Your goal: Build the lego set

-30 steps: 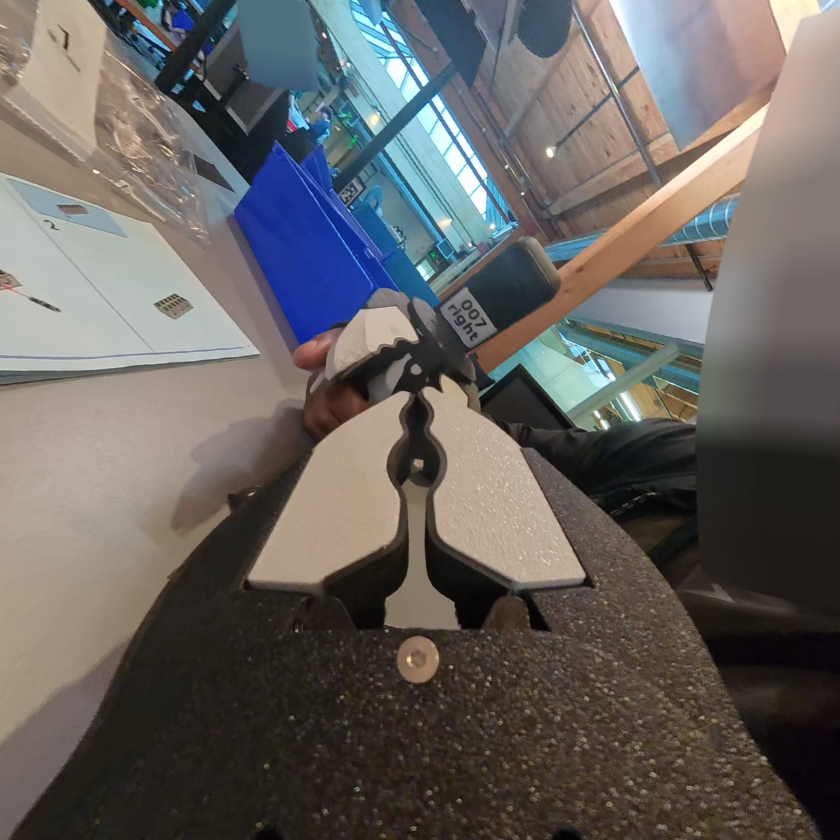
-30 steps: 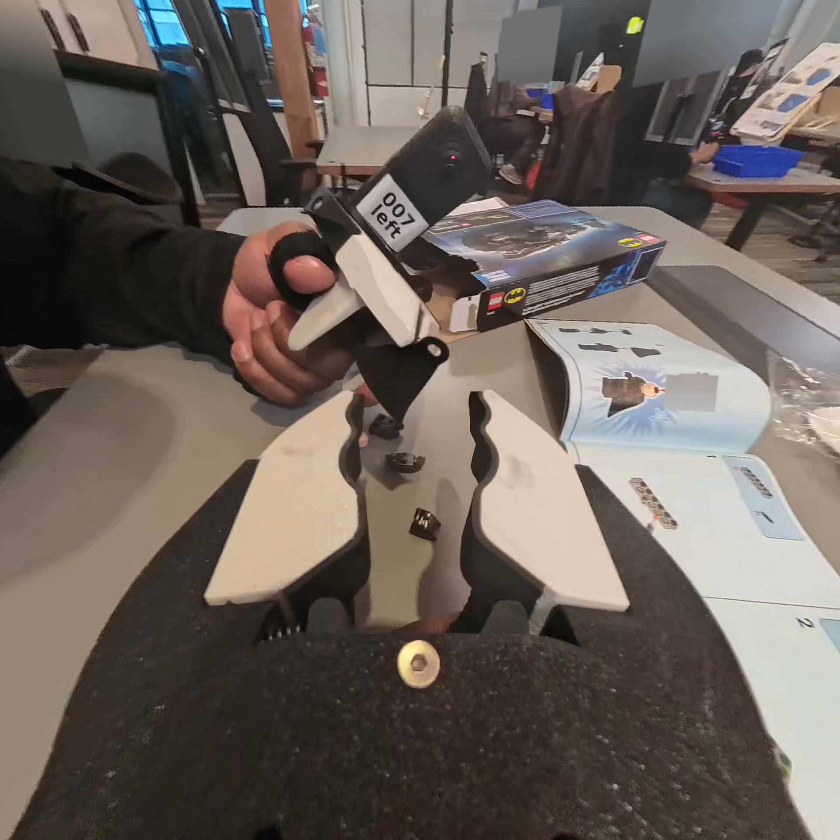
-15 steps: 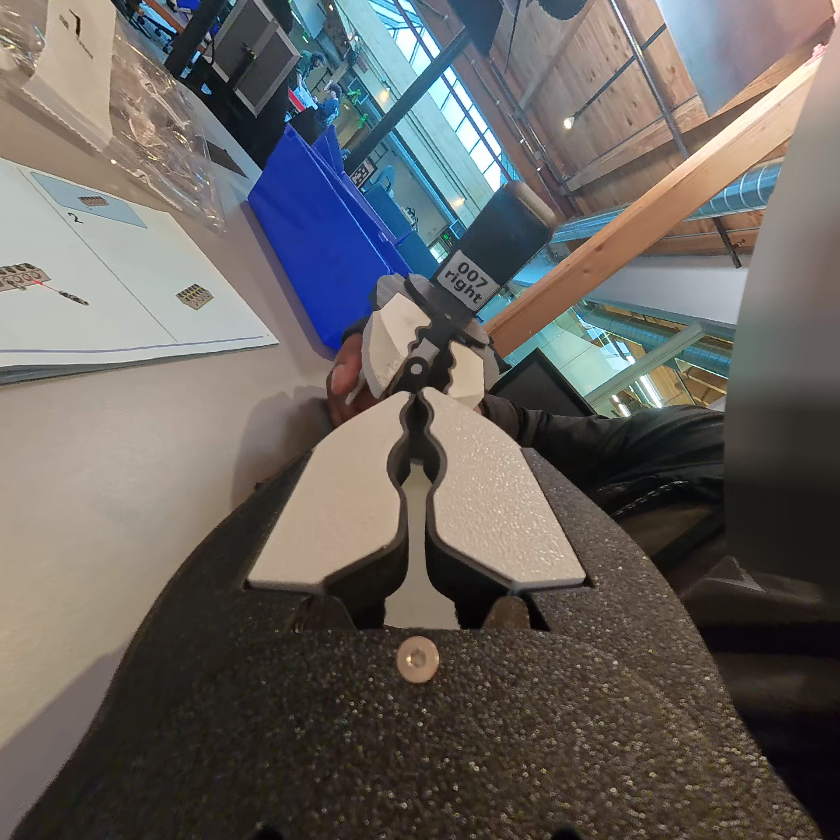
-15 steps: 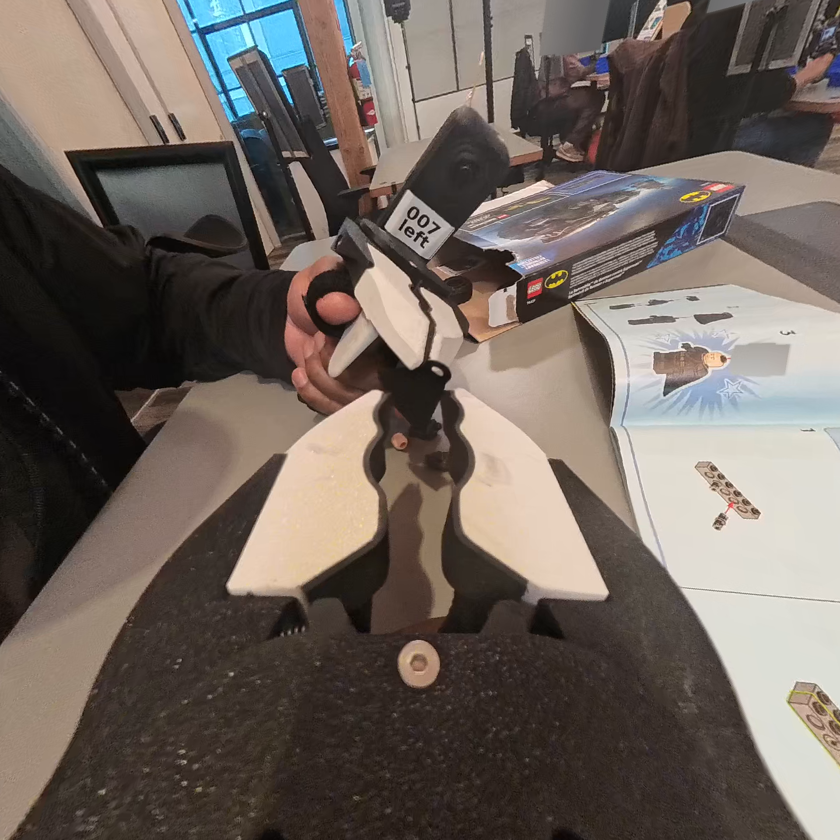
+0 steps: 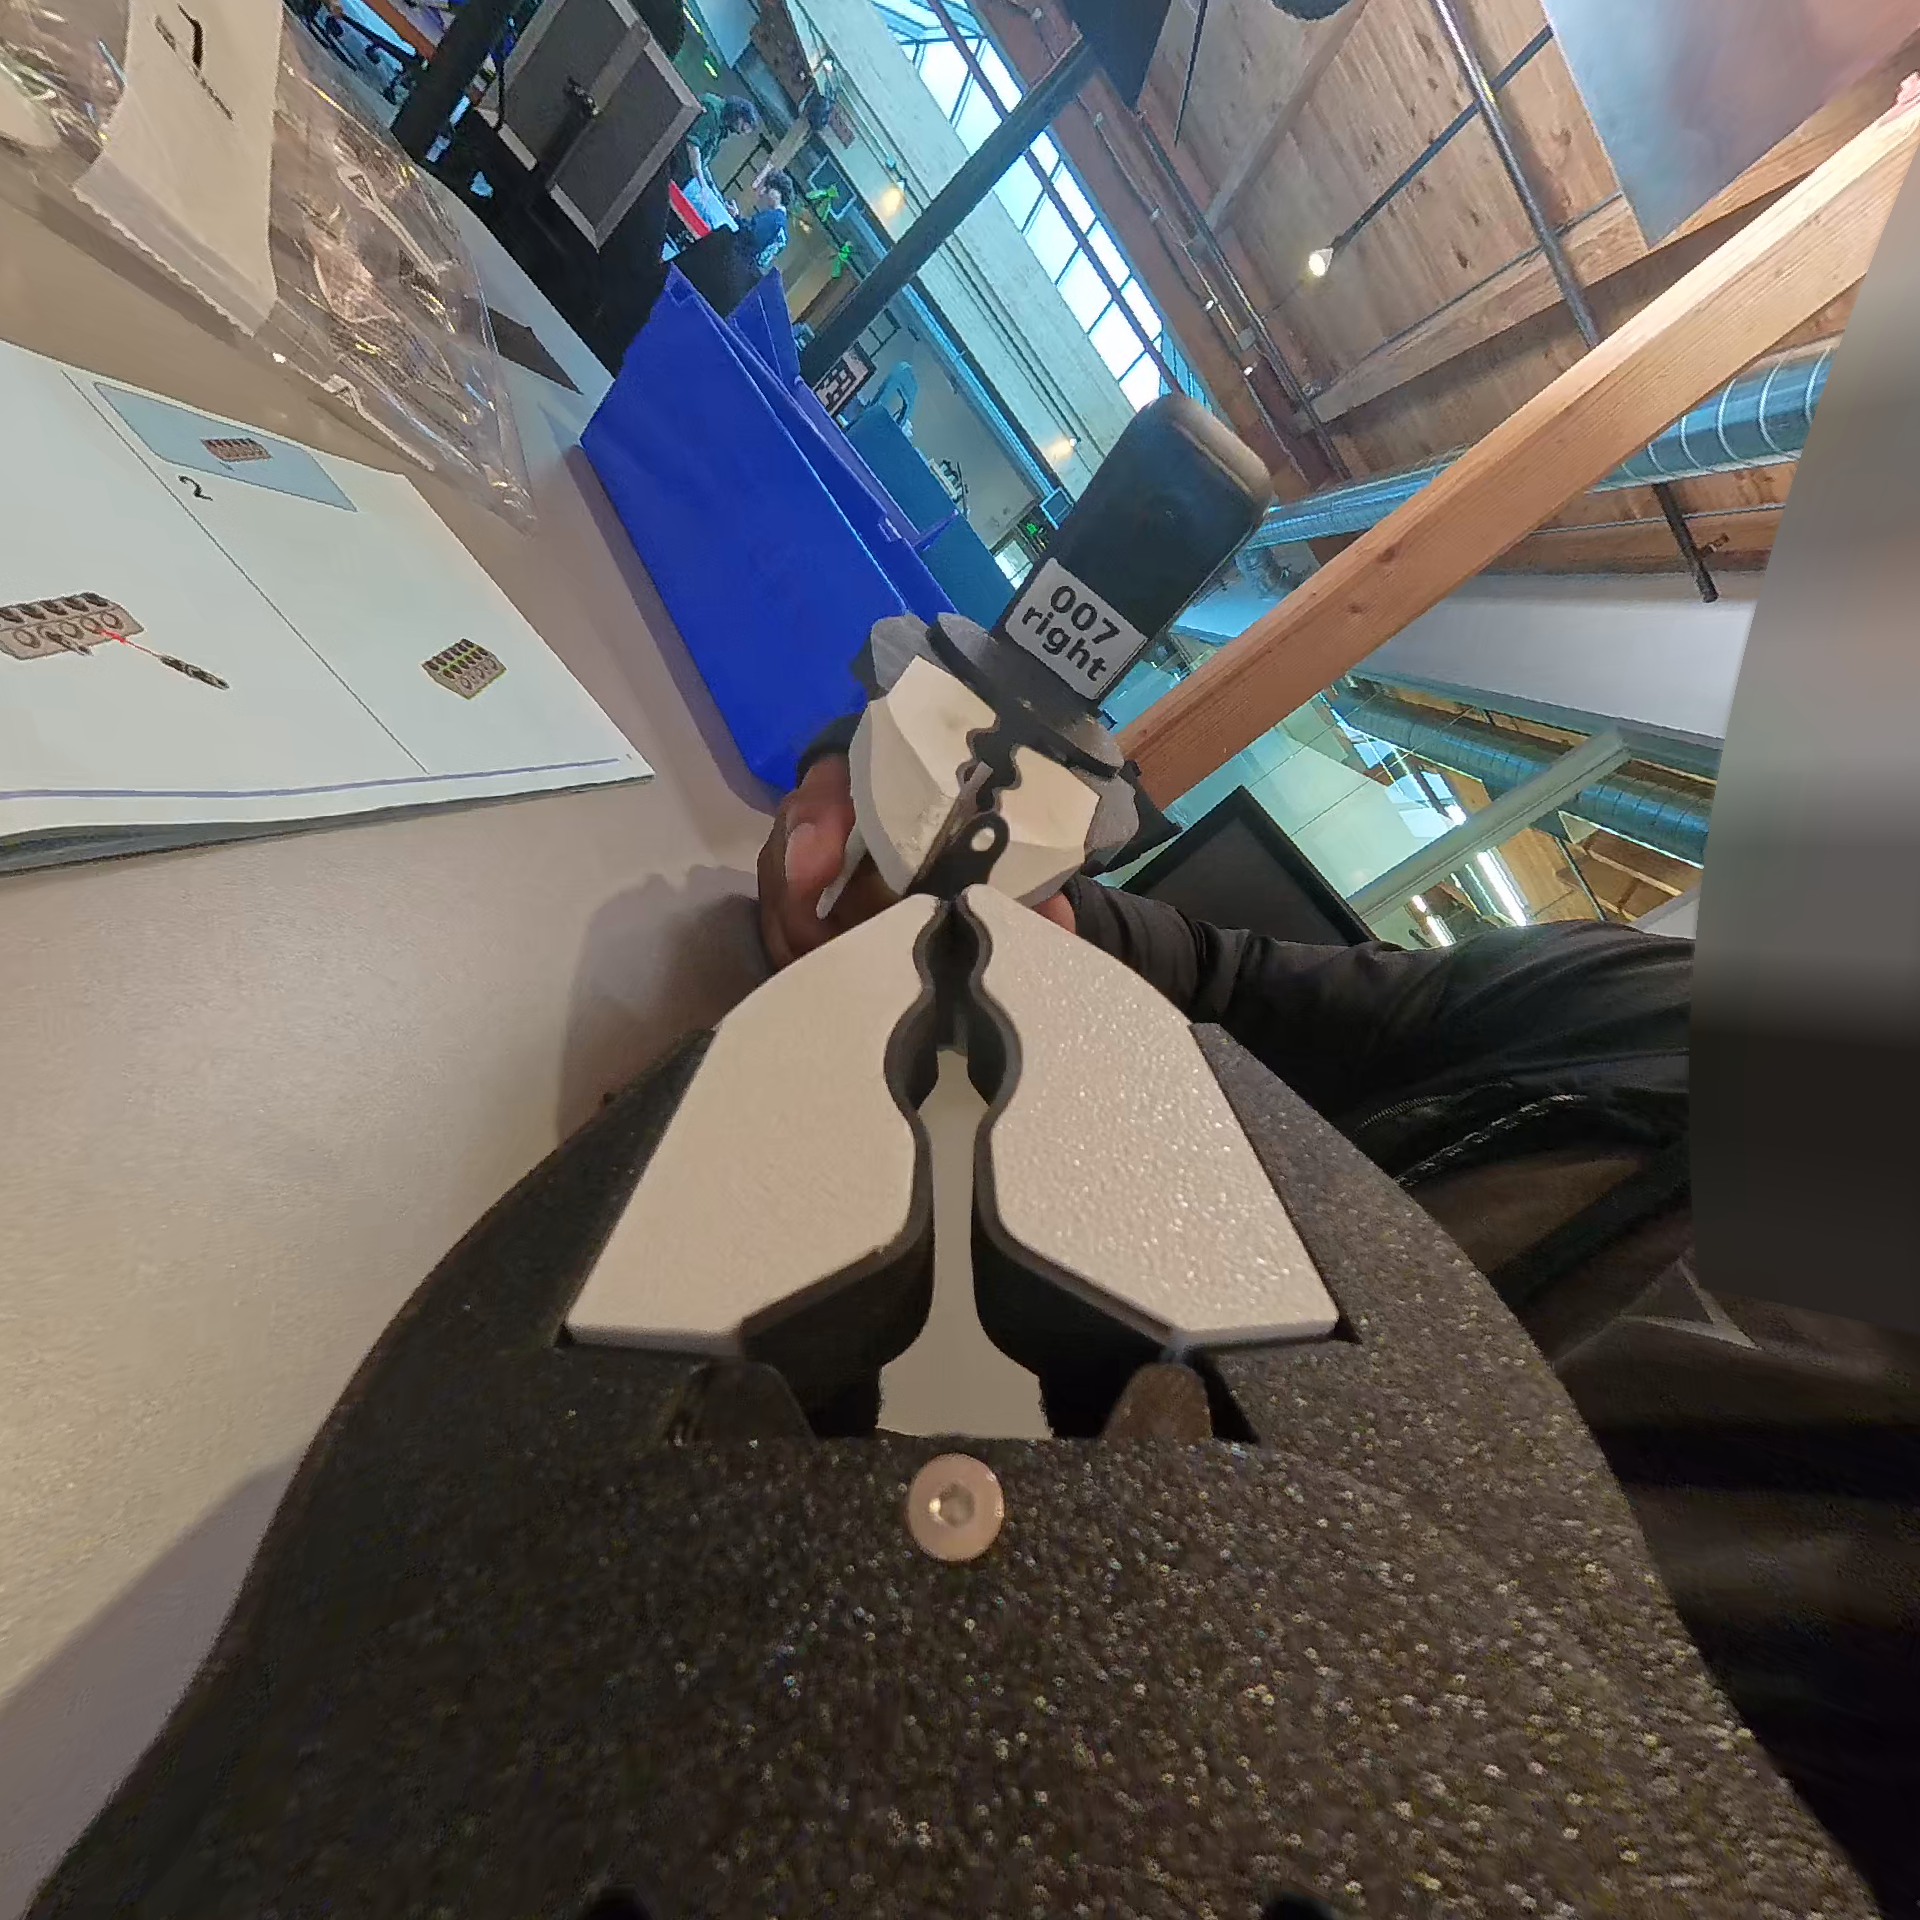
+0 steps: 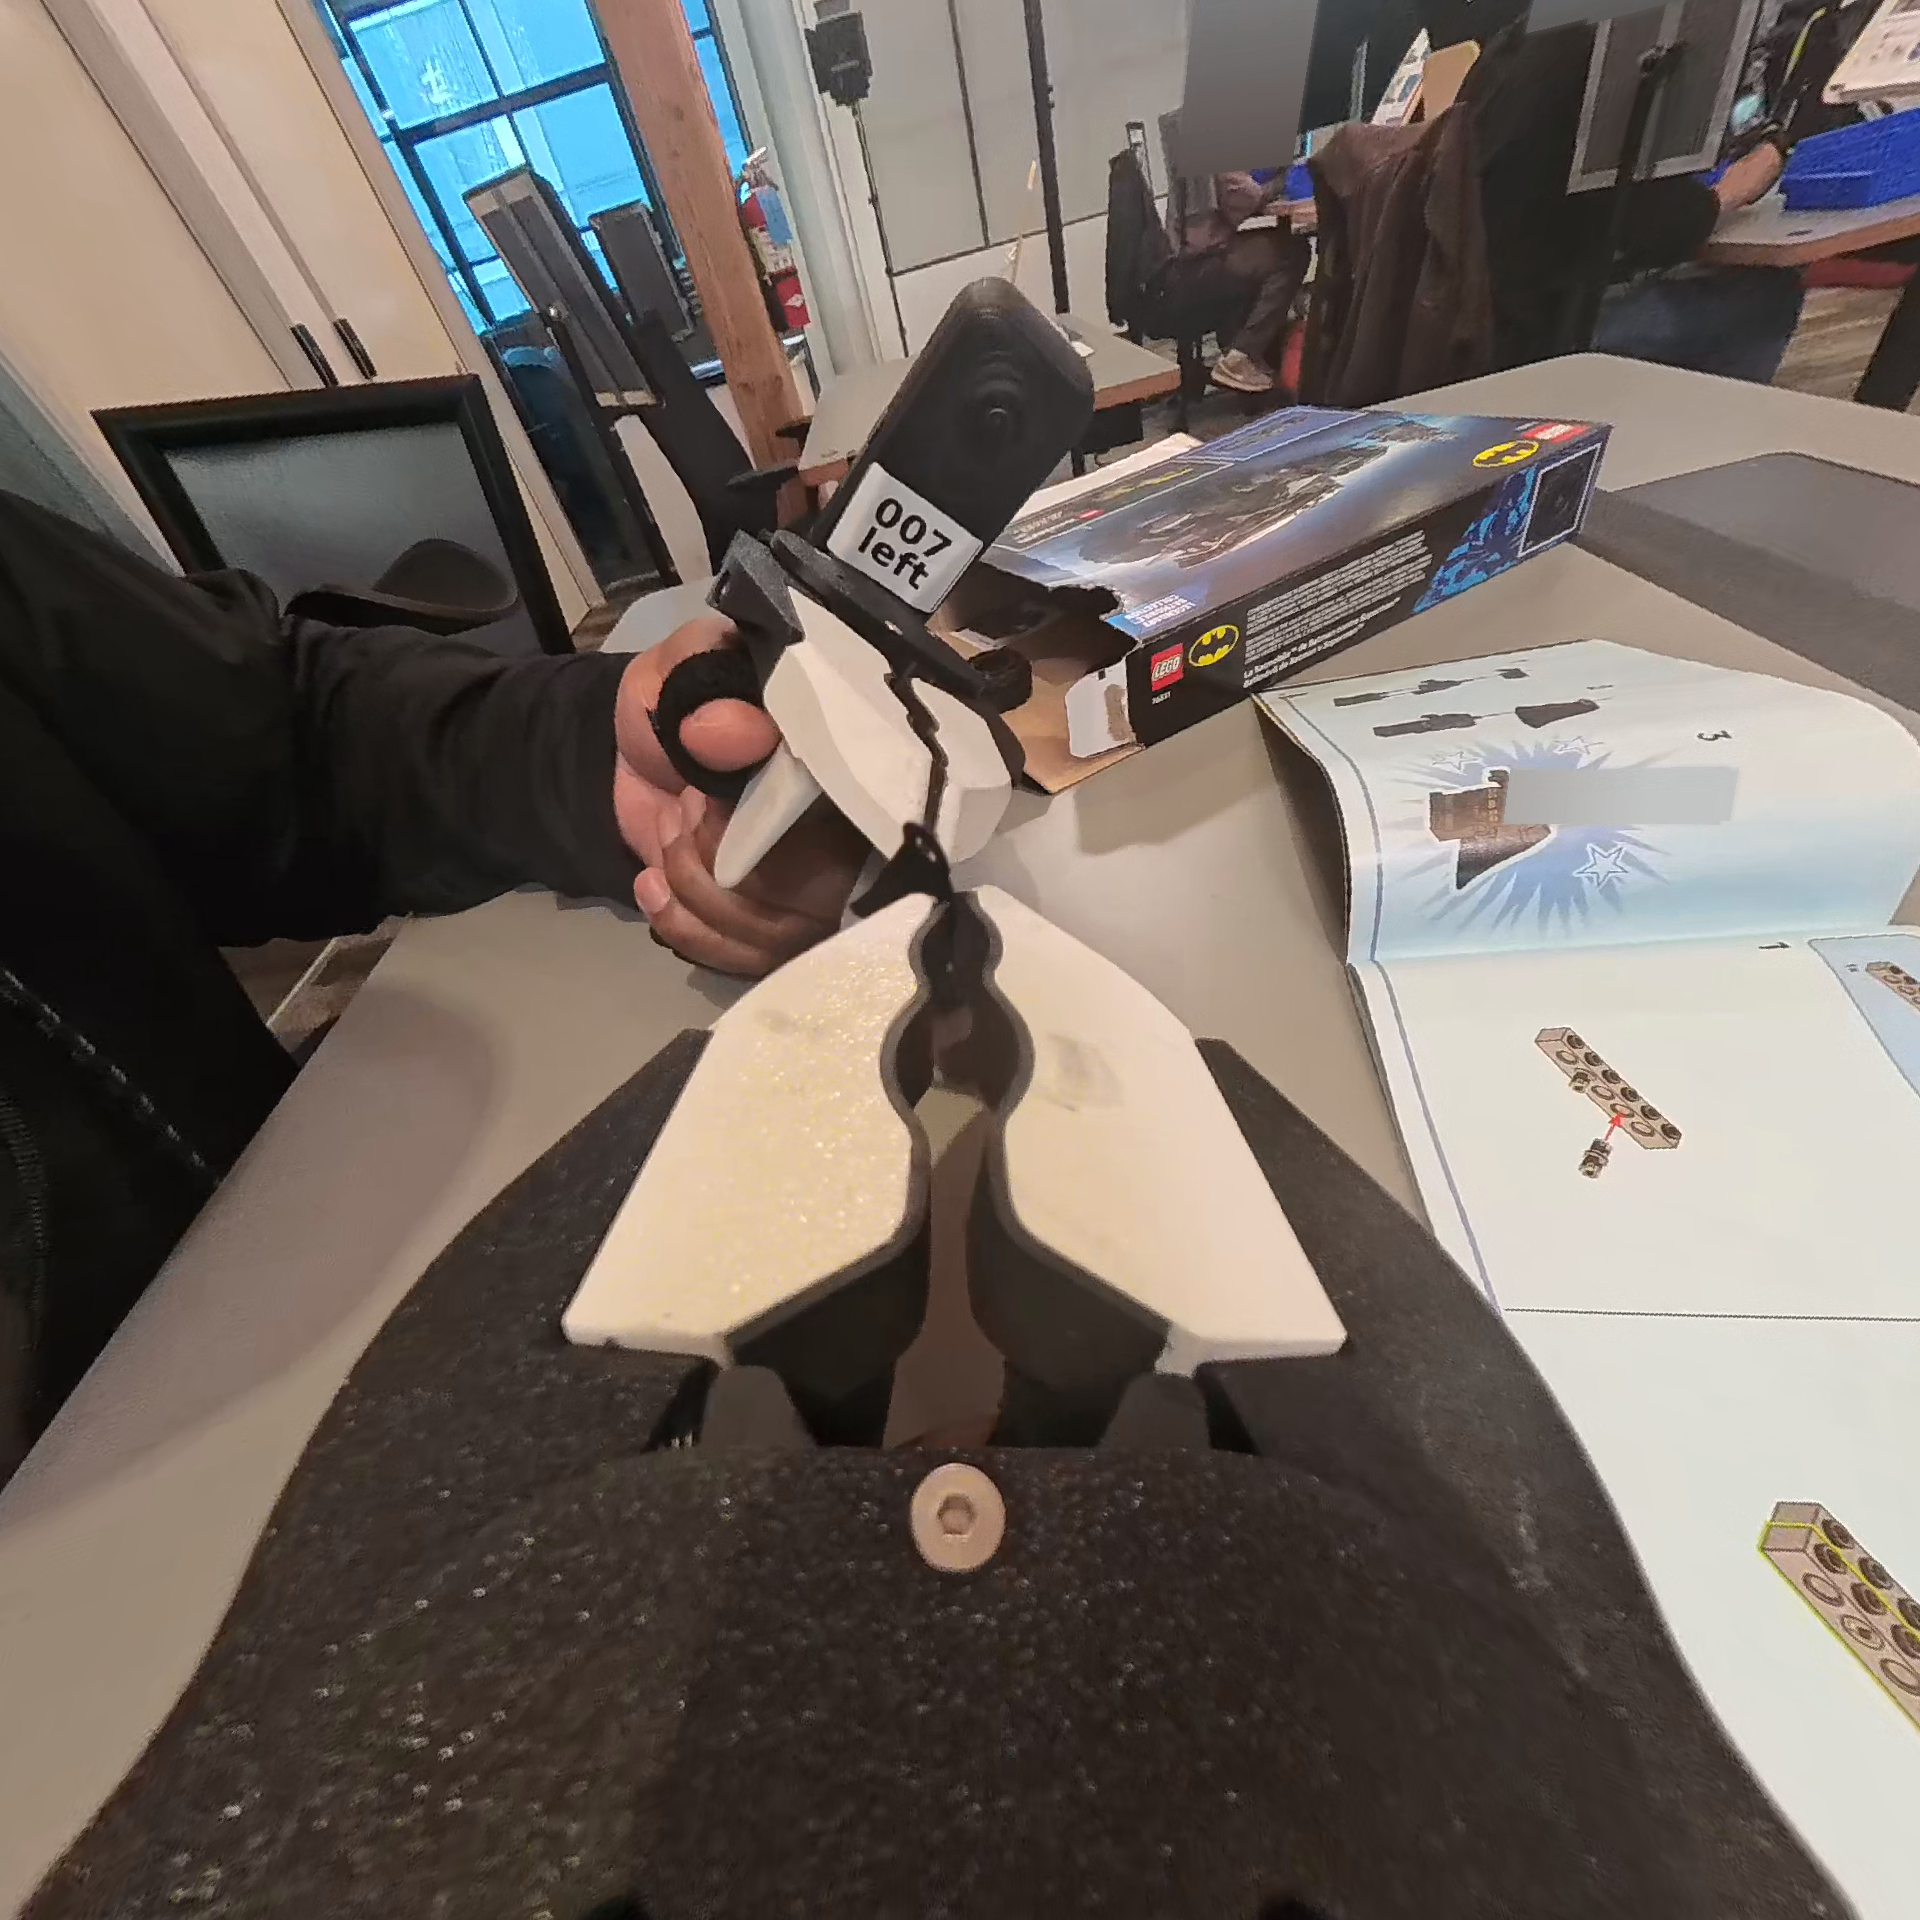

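Note:
My left gripper is shut on a thin flat black piece with a small hole. In the right wrist view the left gripper is held in a hand, tips pointing down at my right gripper. My right gripper is shut on the lower end of the same black piece, so both grippers meet tip to tip above the grey table. In the left wrist view the right gripper comes from above with the black piece between its fingertips.
An open instruction booklet lies to the right; it also shows in the left wrist view. An opened dark toy box lies behind the grippers. A blue bin and clear plastic bags sit beyond the booklet. My left and right fingertips are right by each other.
My right gripper moved up from the small parts on the table to the left gripper's tips and shut on the black piece. The left gripper stayed shut on the piece.

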Available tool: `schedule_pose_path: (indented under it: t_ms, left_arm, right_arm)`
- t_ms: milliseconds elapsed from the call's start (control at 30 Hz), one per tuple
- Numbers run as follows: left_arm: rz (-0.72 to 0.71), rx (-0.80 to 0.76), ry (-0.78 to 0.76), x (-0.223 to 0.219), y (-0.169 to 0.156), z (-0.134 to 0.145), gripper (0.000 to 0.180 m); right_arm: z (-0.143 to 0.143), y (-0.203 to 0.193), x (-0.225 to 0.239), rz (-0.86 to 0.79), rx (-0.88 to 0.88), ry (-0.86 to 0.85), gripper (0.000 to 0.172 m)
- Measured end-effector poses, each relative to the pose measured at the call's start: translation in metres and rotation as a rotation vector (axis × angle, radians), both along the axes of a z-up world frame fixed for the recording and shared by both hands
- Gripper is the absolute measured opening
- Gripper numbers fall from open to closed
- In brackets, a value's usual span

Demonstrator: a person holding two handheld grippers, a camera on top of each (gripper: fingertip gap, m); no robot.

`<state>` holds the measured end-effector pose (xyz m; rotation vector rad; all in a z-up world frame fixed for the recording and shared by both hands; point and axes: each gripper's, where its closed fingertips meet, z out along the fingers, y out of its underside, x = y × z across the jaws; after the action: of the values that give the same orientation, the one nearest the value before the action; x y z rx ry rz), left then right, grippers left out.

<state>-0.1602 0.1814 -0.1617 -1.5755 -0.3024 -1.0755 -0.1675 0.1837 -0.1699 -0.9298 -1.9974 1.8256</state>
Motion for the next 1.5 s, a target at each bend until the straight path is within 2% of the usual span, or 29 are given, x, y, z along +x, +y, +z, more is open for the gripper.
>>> schedule_pose_path:
  t_ms: [167, 267, 333, 500, 533, 600, 700, 900, 1233, 1500]
  left_arm:
    - [0.001, -0.007, 0.010, 0.000, 0.000, -0.001, 0.000]
    - [0.037, -0.033, 0.128, -0.006, 0.000, -0.004, 0.000]
    - [0.066, -0.094, 0.322, -0.012, -0.001, -0.012, 0.002]
    - [-0.006, -0.399, 0.950, -0.027, -0.021, -0.065, 0.033]
    - [0.000, -0.419, 1.043, -0.033, -0.022, -0.070, 0.036]
    - [-0.037, -0.428, 1.133, -0.032, -0.025, -0.078, 0.036]
    - [-0.109, -0.415, 1.169, -0.023, -0.027, -0.086, 0.036]
    - [-0.176, -0.398, 1.215, -0.023, -0.029, -0.097, 0.036]
    - [-0.257, -0.333, 1.213, -0.017, -0.024, -0.098, 0.027]
    - [-0.192, -0.344, 1.233, -0.014, -0.019, -0.096, 0.021]
  right_arm:
    - [0.000, 0.005, -0.004, -0.036, -0.009, -0.001, 0.000]
    - [0.000, 0.011, -0.008, -0.084, 0.006, 0.005, 0.001]
    - [-0.005, 0.017, -0.013, -0.136, 0.070, 0.014, 0.001]
    - [-0.021, 0.023, -0.020, -0.238, 0.315, 0.054, 0.000]
    - [-0.024, 0.021, -0.020, -0.240, 0.358, 0.066, 0.000]
    - [-0.029, 0.016, -0.019, -0.234, 0.432, 0.088, 0.000]
    - [-0.034, 0.010, -0.018, -0.227, 0.503, 0.109, 0.000]
    - [-0.037, 0.008, -0.019, -0.215, 0.516, 0.098, 0.000]
    - [-0.050, 0.001, -0.019, -0.192, 0.626, 0.099, 0.000]
    - [-0.050, 0.003, -0.016, -0.246, 0.715, 0.179, 0.000]
